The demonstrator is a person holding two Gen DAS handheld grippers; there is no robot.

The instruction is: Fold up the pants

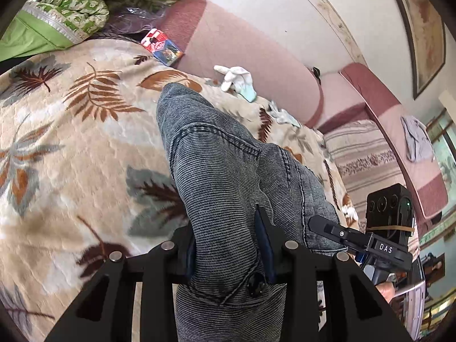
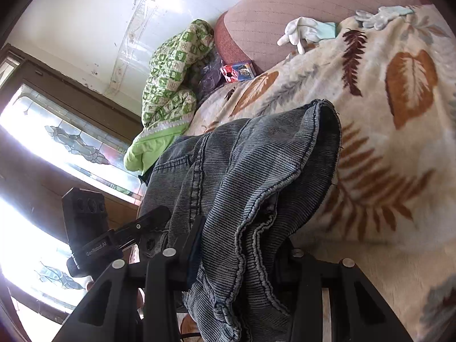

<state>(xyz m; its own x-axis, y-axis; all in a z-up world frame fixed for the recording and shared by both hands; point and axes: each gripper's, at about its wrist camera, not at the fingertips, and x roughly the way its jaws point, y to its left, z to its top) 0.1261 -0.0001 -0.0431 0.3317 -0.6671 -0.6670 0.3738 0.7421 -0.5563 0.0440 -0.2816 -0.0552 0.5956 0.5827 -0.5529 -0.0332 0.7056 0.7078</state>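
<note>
Left wrist view shows the left claw (image 1: pixel 228 245) clamped on the gray jeans (image 1: pixel 211 154) near a button, cloth trailing ahead onto the leaf-print blanket (image 1: pixel 71 142). Right wrist view shows the right claw (image 2: pixel 239 245) gripping bunched hems. Judged mid-fold: next, carry both ends forward and lay them flat.

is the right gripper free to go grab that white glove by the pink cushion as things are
Probably not. The right gripper is shut on the pants, bunched denim filling it. The white glove lies uncovered on the leaf blanket beyond, so the path looks free, but the gripper would have to drop the pants first.
</note>
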